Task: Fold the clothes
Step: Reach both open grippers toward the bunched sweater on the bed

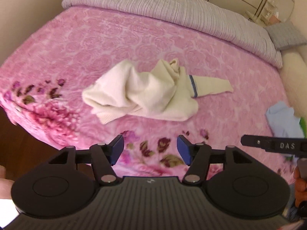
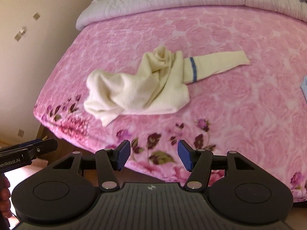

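We have folded nothing yet: the sweater [image 1: 142, 94] lies crumpled mid-bed [image 1: 57, 57], 1 sleeve [image 1: 211, 85] trailing toward the blue cloth [image 1: 282, 118]. Both grippers, left [image 1: 150, 149] and right [image 2: 154, 155], hover near it, fingers released, empty.

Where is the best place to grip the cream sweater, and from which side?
Probably the ribbed hem corner nearest the bed's front edge, on the sweater. It lies flat and free, so come from the near side, from above; the middle is a twisted bunch.

left hand-held gripper [image 1: 150, 149] gapes empty above a pink blanket [image 1: 96, 44]; crumpled cream garment [image 1: 142, 94] lies beyond.
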The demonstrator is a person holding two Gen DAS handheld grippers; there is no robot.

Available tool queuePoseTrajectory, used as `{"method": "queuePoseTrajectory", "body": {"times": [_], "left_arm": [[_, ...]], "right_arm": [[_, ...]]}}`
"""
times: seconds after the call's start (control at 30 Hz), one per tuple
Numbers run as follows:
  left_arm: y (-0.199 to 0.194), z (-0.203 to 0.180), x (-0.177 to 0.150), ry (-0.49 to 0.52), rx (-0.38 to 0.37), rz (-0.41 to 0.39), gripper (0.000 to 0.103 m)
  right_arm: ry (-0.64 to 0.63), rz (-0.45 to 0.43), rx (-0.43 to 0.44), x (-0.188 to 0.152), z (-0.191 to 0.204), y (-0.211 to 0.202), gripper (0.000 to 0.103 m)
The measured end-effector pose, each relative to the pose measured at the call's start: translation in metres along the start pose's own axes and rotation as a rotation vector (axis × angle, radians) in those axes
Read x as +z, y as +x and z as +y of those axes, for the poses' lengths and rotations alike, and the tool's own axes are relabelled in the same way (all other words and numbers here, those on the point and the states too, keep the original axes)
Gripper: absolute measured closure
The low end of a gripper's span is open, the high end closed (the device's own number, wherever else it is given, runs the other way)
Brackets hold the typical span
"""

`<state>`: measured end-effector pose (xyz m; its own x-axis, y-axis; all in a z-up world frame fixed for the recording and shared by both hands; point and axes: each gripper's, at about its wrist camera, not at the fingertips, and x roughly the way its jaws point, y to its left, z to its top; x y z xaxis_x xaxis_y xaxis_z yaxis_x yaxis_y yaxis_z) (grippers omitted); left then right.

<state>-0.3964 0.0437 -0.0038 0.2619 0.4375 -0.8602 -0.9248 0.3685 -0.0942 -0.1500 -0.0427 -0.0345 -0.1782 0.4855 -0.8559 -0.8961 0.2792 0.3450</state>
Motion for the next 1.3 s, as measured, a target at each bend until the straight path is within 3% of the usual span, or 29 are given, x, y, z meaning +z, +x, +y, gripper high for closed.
{"method": "queuePoseTrajectory", "body": {"times": [0.33, 0.7, 0.87, 1.1, 1.3], "left_arm": [[-0.041, 0.004, -0.016, 0.015, 0.048, -0.073, 0.041], [-0.026, 0.042, 0.000, 0.019, -0.014, -0.080, 0.040], [0.001, 0.075, 0.032, 0.052, -0.057, -0.061, 0.040], [0.052, 0.124, 0.101, 0.131, -0.120, -0.037, 0.040], [0.093, 0.172, 0.148, 0.192, -0.152, 0.030, 0.038]], "right_arm": [[-0.073, -0.021, -0.037, -0.020, 0.023, -0.011, 0.038], [-0.071, -0.043, -0.100, -0.008, 0.049, 0.005, 0.036], [-0.029, -0.064, -0.133, 0.012, 0.068, 0.024, 0.036], [0.073, -0.072, -0.185, 0.051, 0.098, 0.073, 0.035], [0.183, -0.027, -0.228, 0.066, 0.118, 0.118, 0.035]]}}
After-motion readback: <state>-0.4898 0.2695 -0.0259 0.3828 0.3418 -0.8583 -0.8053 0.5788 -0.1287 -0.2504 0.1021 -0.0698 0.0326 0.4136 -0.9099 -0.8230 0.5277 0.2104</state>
